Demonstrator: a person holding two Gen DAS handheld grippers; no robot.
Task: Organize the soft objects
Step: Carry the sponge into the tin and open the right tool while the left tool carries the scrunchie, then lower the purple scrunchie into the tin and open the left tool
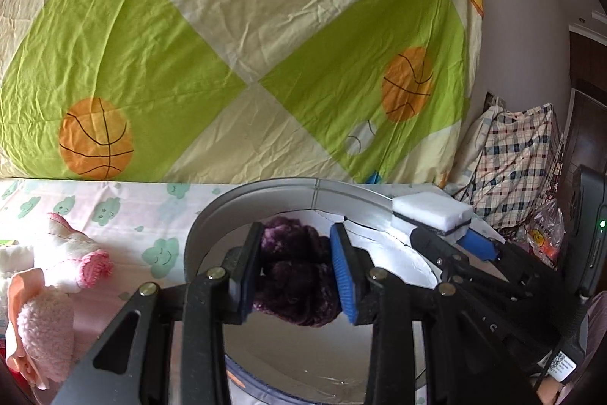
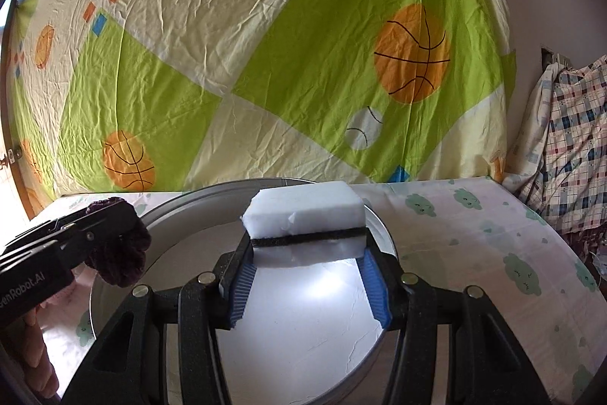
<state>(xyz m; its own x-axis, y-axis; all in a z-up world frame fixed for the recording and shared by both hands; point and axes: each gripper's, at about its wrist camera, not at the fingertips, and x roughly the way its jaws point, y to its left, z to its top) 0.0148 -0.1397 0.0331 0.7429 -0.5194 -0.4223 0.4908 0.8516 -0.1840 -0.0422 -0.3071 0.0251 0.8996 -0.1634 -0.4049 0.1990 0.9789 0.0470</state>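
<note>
Right wrist: sponge (image 2: 305, 222) lies crosswise, seemingly level; jaws clamped.

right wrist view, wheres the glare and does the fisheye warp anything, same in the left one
Right wrist view: bright glare on the floor of the round metal tin below the white sponge; the hanging sheet bulges with fisheye curvature and the corners go dark. Left wrist view: same bulge and dark corners, softer glare on the tin floor, and the purple knit piece stays dim but sharp.

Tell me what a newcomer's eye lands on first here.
The green-and-cream basketball sheet fills the background. Below it, over the round metal tin, the right hand-held gripper grips a white sponge, and the left hand-held gripper grips a purple fuzzy bundle.
</note>
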